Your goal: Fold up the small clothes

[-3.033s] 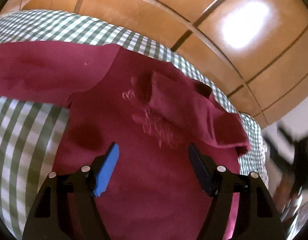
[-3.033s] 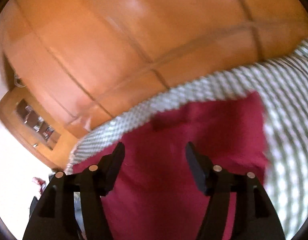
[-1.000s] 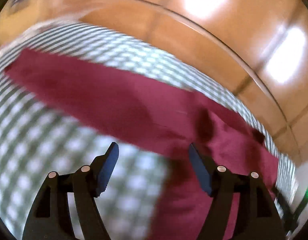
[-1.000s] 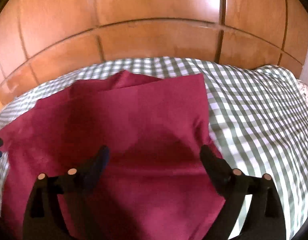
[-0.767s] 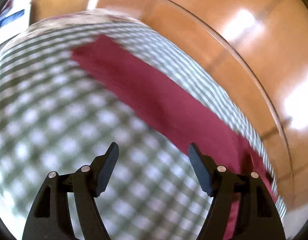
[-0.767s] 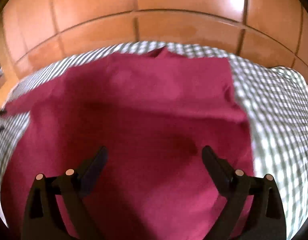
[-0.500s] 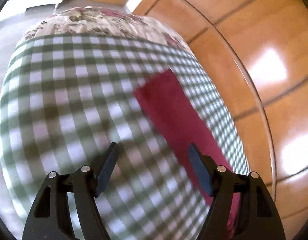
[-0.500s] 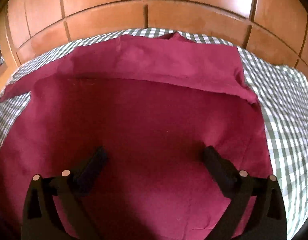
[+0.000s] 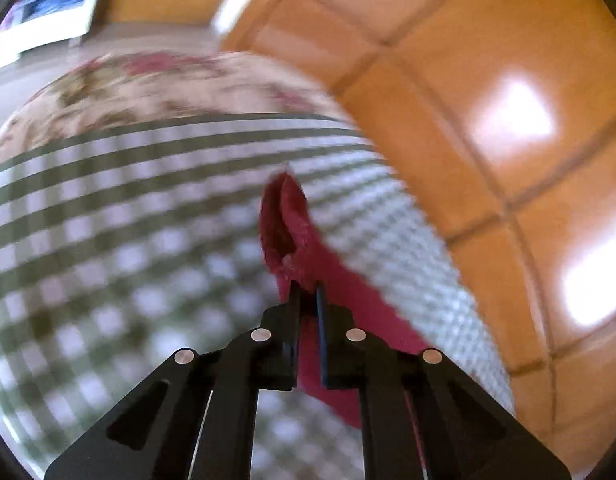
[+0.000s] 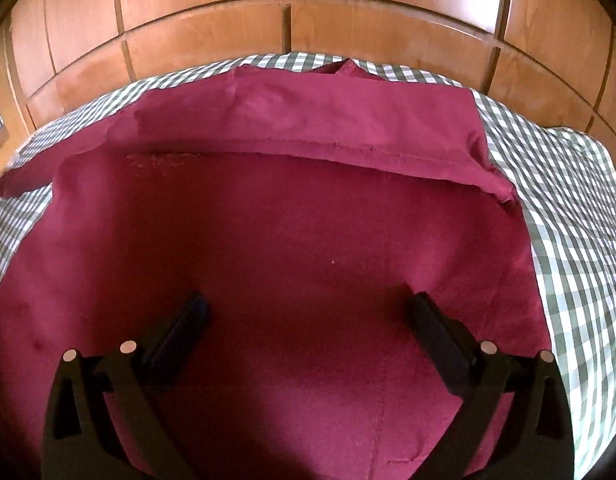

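Left hand-held gripper [image 9: 307, 294] pinches the maroon garment's [image 10: 291, 248] sleeve; right hand-held gripper [image 10: 308, 312] gapes.

Your left gripper [image 9: 308, 290] has its jaws closed on a narrow strip of the dark red garment [image 9: 348, 300]; they have just snapped together on it. Beyond the jaws the cloth bunches into a rumpled, folded end, and behind them it trails down to the right across the green-and-white checked cover [image 9: 107, 240]. A floral bedspread [image 9: 147, 84] shows past the far edge of the checks. Glossy wooden panelling [image 9: 488, 100] fills the right side. The picture is blurred.
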`<action>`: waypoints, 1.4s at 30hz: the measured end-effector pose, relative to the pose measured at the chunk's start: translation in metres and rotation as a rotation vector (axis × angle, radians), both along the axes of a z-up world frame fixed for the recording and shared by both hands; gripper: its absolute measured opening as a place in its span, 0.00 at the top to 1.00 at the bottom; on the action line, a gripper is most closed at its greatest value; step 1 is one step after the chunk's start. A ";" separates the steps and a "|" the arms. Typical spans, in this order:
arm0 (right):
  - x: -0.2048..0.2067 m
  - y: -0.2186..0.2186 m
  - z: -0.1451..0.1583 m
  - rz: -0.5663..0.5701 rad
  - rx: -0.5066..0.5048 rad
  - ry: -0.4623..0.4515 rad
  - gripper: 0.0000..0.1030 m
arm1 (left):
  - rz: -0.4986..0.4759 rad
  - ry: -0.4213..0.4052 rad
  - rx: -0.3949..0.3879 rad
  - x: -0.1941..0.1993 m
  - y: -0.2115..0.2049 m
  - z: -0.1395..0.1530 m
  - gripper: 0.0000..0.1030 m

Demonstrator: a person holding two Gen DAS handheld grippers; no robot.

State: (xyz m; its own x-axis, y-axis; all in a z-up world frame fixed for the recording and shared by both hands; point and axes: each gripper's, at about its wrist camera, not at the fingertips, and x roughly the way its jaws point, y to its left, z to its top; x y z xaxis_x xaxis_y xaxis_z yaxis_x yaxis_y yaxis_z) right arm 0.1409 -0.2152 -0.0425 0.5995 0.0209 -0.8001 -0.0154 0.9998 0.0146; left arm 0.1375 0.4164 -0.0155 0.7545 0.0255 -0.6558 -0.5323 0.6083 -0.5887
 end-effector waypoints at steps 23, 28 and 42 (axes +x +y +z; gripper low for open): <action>-0.007 -0.010 0.003 -0.006 0.108 -0.038 0.02 | -0.892 0.082 0.156 0.017 -0.402 -0.033 0.45; -0.010 -0.016 0.004 -0.004 0.158 -0.050 0.02 | -0.827 0.082 0.237 -0.008 -0.387 -0.024 0.45; 0.000 -0.022 0.025 0.028 0.313 -0.002 0.21 | -0.571 0.139 0.337 -0.050 -0.315 -0.019 0.44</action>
